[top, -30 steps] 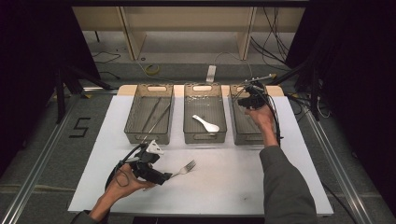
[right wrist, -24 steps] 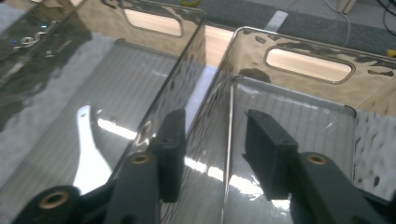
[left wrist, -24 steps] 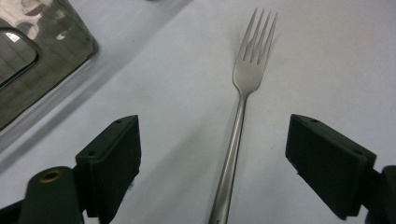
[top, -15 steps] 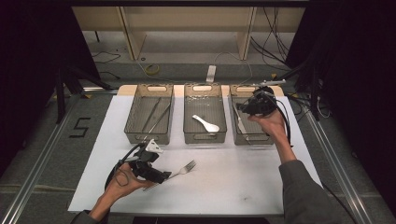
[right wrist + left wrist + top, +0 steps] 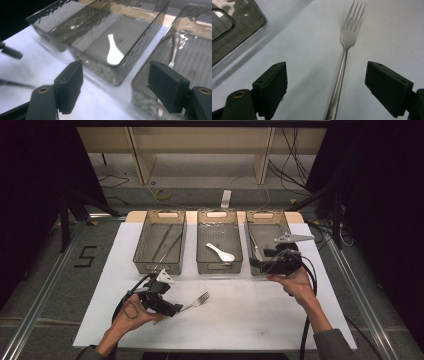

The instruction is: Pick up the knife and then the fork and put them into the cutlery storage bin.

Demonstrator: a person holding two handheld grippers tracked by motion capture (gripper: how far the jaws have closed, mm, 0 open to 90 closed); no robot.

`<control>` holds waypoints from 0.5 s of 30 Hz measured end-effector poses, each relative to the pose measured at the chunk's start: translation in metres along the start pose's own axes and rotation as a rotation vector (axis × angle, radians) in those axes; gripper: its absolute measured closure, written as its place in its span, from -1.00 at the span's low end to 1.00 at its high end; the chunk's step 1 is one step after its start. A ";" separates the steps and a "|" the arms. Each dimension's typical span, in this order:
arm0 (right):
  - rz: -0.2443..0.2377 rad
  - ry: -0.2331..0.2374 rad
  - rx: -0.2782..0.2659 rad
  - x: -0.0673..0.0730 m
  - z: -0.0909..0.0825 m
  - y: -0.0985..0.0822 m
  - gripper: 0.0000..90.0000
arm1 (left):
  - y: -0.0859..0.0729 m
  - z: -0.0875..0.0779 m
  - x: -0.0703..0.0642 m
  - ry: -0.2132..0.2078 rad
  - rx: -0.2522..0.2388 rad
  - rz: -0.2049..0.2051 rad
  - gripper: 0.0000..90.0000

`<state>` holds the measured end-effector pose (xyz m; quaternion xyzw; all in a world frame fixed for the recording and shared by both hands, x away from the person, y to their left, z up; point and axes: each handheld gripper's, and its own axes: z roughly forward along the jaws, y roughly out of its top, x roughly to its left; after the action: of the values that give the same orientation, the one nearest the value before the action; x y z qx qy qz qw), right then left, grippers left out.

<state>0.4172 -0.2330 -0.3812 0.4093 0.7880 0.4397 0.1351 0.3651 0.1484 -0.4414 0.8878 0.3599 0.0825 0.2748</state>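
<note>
High view: my left gripper (image 5: 172, 310) rests low on the white table (image 5: 250, 315) over the fork (image 5: 196, 302); my right gripper (image 5: 256, 265) hovers at the right bin (image 5: 266, 216). Left gripper view: jaws spread, fork (image 5: 344, 55) lying between, untouched. Right gripper view: jaws have just been opening, empty, facing the white spoon (image 5: 113, 53) in the middle bin (image 5: 147, 32).
</note>
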 end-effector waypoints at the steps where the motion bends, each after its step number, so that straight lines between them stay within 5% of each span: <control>1: 0.003 0.005 0.001 0.002 -0.001 -0.004 -0.36 | 0.000 0.000 0.000 0.000 0.005 0.004 -0.60; 15: -0.007 0.031 0.004 0.021 -0.004 -0.052 -0.39 | 0.000 0.006 -0.002 0.012 0.114 0.053 -0.38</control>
<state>0.3743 -0.2340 -0.4170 0.3998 0.7924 0.4439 0.1234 0.3662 0.1444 -0.4465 0.9106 0.3422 0.0744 0.2194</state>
